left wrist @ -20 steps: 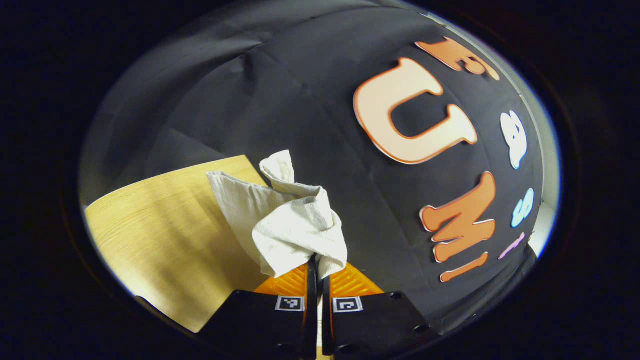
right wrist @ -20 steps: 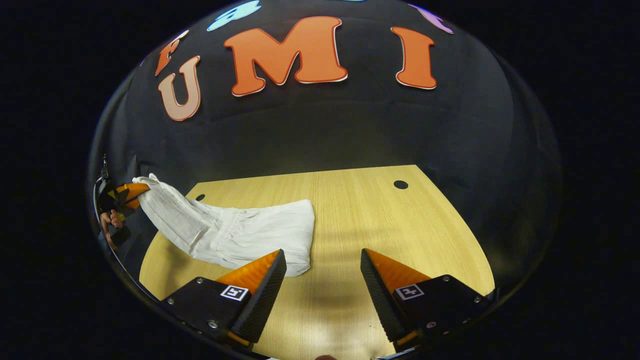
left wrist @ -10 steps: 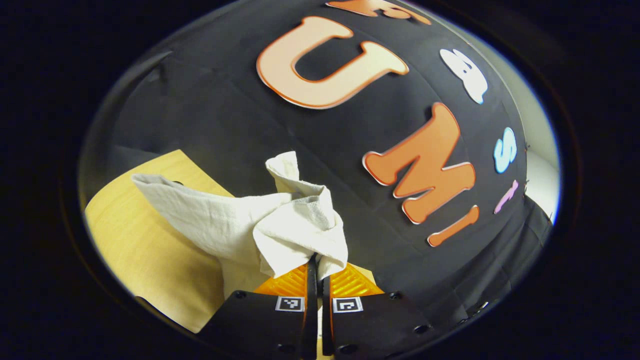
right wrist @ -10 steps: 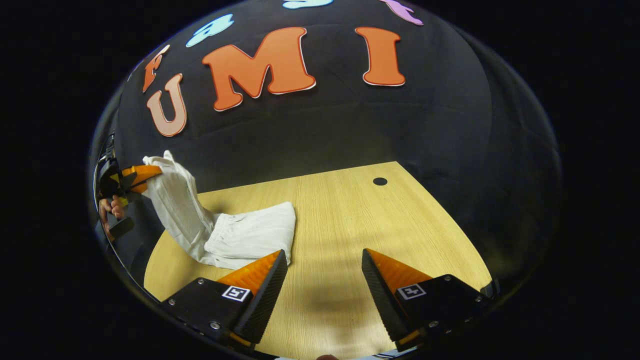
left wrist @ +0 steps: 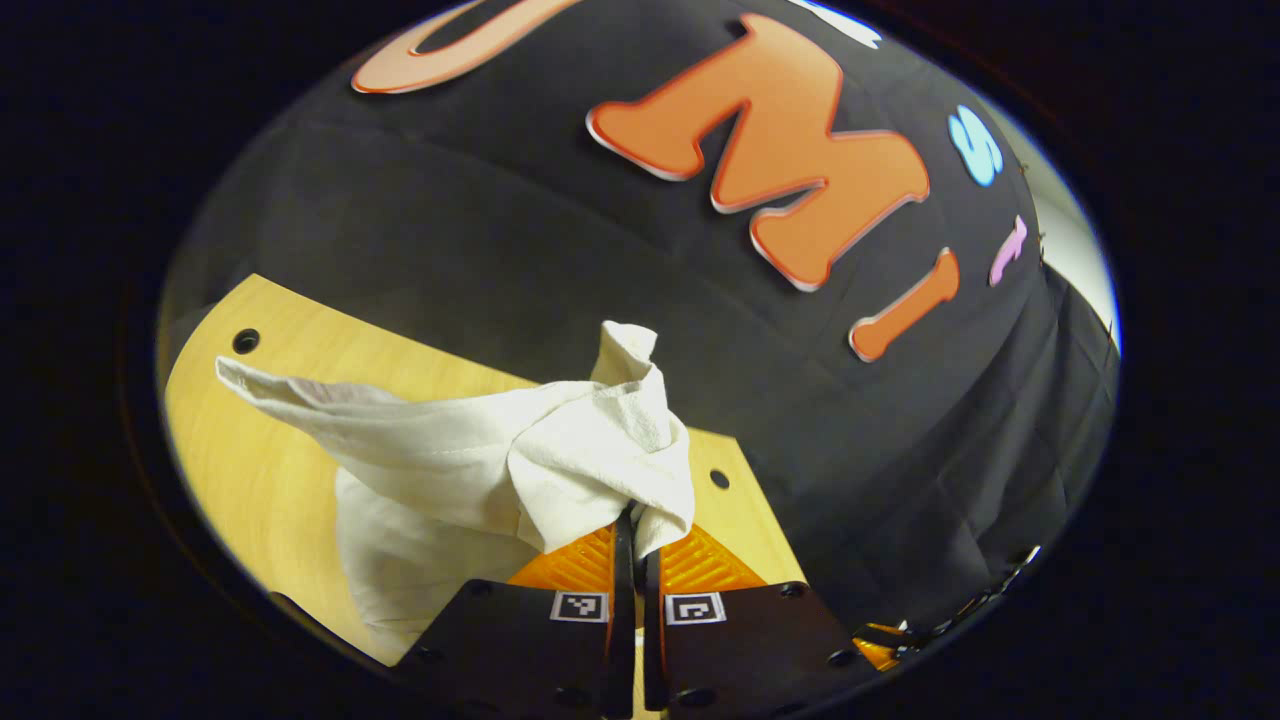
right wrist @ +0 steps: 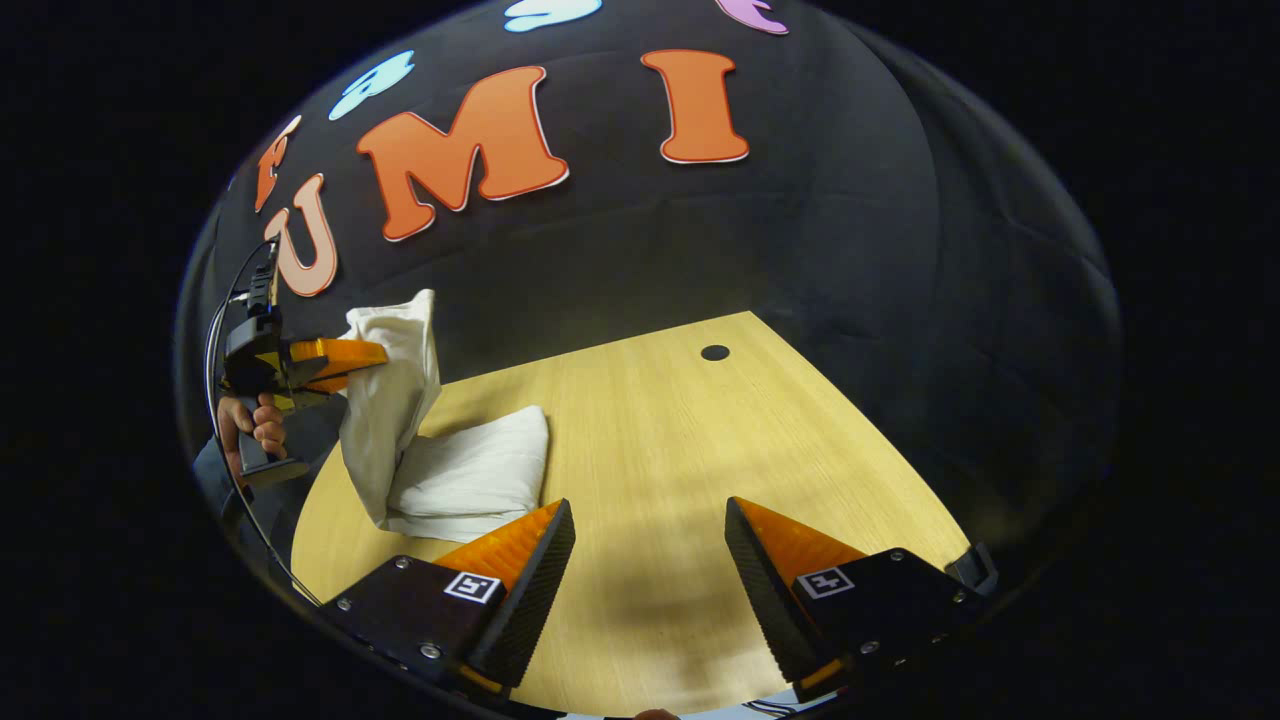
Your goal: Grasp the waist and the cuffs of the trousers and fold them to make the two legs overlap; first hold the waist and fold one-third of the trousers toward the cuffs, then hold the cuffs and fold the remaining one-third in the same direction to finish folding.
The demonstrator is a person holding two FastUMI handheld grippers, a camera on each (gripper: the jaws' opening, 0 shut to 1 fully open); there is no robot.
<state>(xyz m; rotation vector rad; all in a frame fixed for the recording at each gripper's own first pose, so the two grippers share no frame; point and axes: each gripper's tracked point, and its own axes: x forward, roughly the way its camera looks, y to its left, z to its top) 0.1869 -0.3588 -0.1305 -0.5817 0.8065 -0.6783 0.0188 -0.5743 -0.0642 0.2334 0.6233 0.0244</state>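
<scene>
White trousers (right wrist: 470, 475) lie partly folded on the wooden table (right wrist: 680, 450) at its left side. One end of the cloth is lifted off the table, bunched between the fingers of my left gripper (left wrist: 632, 520), which is shut on it. In the left gripper view the trousers (left wrist: 480, 450) stretch from the fingers out to the left over the table. In the right gripper view the left gripper (right wrist: 375, 352) hangs above the folded part, held by a hand (right wrist: 255, 425). My right gripper (right wrist: 648, 510) stands open over bare table, to the right of the trousers, holding nothing.
The table has round cable holes (right wrist: 714, 352) near its far corners (left wrist: 245, 341). The black booth wall stands close behind the far edge. A cable (right wrist: 225, 320) runs from the left gripper down past the table's left edge.
My left gripper has carried the lifted end of the trousers up and over toward the right, so the cloth on the table looks shorter and doubled. The right gripper stays open in about the same place.
</scene>
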